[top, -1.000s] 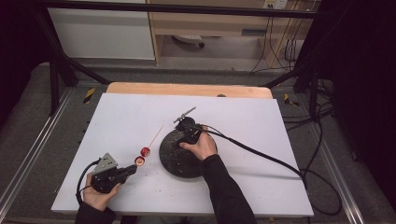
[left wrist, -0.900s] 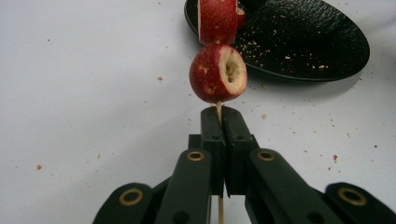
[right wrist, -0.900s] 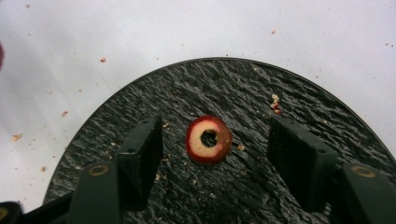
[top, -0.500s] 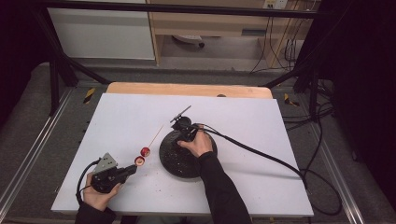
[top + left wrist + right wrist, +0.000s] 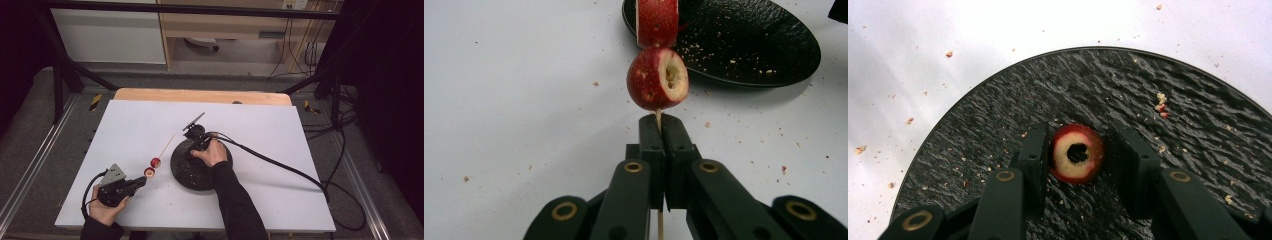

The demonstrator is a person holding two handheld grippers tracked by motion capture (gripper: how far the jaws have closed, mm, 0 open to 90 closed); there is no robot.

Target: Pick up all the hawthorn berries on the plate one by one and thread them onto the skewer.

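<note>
My left gripper (image 5: 659, 122) is shut on a thin wooden skewer (image 5: 658, 116) that carries two red cored fruits, the near one (image 5: 656, 77) just past the fingertips and a second (image 5: 656, 20) beyond it. In the high view this gripper (image 5: 141, 181) lies low at the table's front left, with the skewer (image 5: 167, 145) pointing toward the black plate (image 5: 187, 175). My right gripper (image 5: 1078, 137) points down onto the plate (image 5: 1148, 80); its jaws have just been closing and now press on a red cored fruit (image 5: 1068, 165) lying there. A hand covers that gripper (image 5: 197, 149) from above.
The white table top (image 5: 280, 150) is scattered with fruit crumbs (image 5: 706, 124). A black cable (image 5: 280, 165) trails from the right gripper across the table to its right edge. A wooden board edge (image 5: 200, 96) runs along the back.
The right hand has shifted slightly over the plate. The left hand and its skewer have stayed where they were.
</note>
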